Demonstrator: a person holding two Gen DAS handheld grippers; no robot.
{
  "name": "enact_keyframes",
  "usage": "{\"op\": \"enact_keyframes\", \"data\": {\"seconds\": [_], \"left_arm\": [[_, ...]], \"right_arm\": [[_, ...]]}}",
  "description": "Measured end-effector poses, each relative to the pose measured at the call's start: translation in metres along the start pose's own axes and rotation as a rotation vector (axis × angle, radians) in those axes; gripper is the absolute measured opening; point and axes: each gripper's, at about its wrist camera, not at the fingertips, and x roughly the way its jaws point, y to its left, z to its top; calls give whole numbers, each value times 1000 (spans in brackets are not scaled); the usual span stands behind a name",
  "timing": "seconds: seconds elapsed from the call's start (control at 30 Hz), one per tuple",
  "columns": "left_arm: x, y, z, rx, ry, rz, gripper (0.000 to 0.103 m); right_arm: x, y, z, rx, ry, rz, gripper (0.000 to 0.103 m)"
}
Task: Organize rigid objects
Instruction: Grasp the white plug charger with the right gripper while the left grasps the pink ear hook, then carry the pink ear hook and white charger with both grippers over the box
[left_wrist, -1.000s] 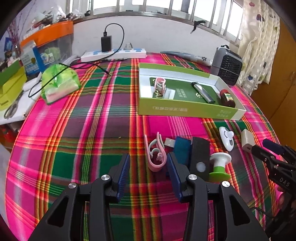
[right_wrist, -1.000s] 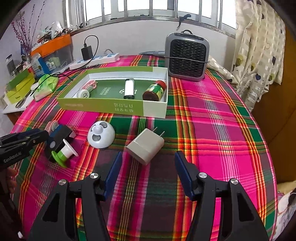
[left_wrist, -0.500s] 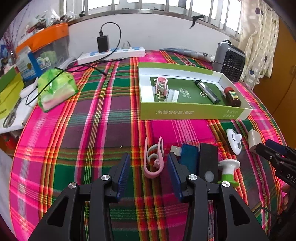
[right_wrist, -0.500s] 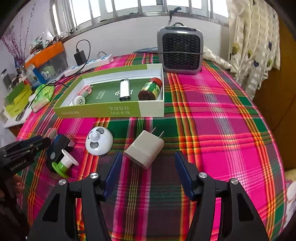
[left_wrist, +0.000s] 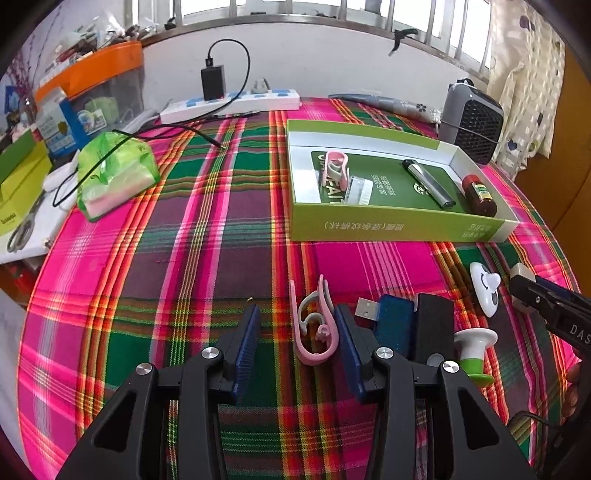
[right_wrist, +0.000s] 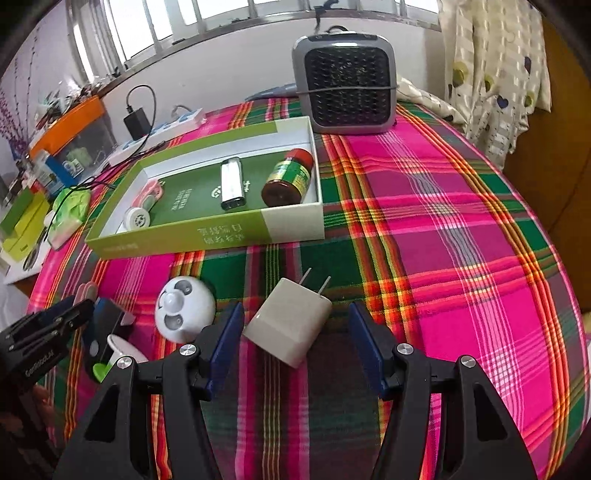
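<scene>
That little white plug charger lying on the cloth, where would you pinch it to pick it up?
Across its two flat side faces, coming down from above. The wall charger lies flat on the tablecloth, prongs aimed toward the green box, so its smooth parallel sides face the open right gripper. Avoid the thin prongs; they would probably slip.

The black block (left_wrist: 432, 325) beside the green box (left_wrist: 399, 230) is partly covered by the left gripper (left_wrist: 295, 343), whose right finger also hides the near end of the blue USB stick (left_wrist: 391, 323). The foot of the green-and-white spool (left_wrist: 474, 350) is cut by that finger's frame. Nearer than the green box in the right wrist view, the same spool (right_wrist: 122, 350) and block are largely hidden behind the gripper frames. The print on the box front is mirrored and cannot be read. Shelf clutter left of the box is too small to tell.
</scene>
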Motion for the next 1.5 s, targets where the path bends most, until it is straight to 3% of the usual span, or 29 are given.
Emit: {"op": "enact_keyframes", "data": {"seconds": [0.33, 0.57, 0.73, 1.0, 1.5], "left_arm": [[-1, 1, 0, -6, -6, -7, 41], [-1, 2, -1, -9, -8, -8, 40], [-2, 3, -1, -12, -9, 6, 35], [-2, 6, -2, -29, -13, 18, 22], [-2, 7, -1, -39, -15, 15, 22]], "right_arm": [[-1, -4, -3, -21, -7, -56, 59], [-2, -6, -2, -33, -17, -74, 39], [-2, -6, -2, -38, -20, -67, 35], [-2, -6, -3, -40, -23, -61, 35], [-4, -6, -4, -47, -23, -53, 35]]}}
